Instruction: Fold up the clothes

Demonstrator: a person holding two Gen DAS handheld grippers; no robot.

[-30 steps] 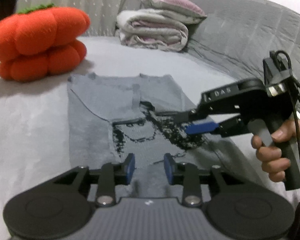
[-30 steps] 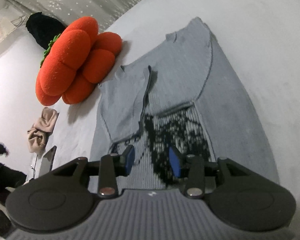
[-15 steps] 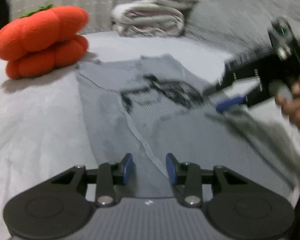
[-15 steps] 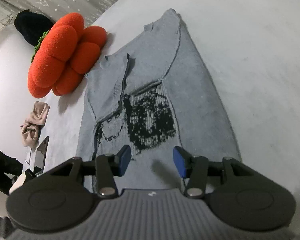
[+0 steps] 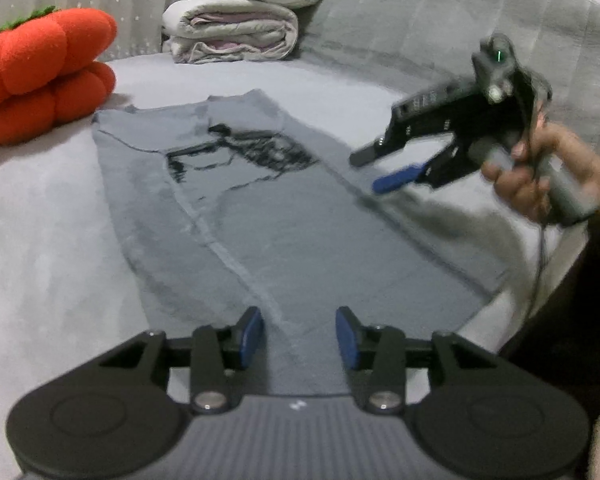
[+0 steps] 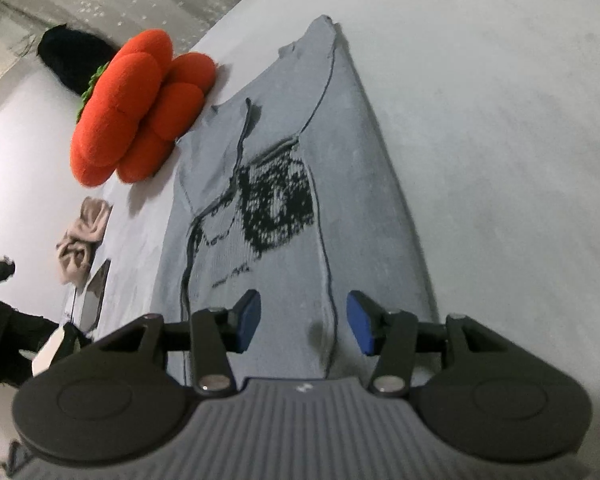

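Your left claw (image 5: 299,334) hovers over the near hem of the grey sweater (image 5: 284,224), jaws opening with nothing between them. The sweater lies flat on the bed (image 5: 40,216), sides folded in over its black knit pattern, beside the orange pumpkin cushion (image 5: 40,76). Your right claw (image 6: 303,322), in your right hand (image 5: 548,176), stands part open and empty above the same hem.
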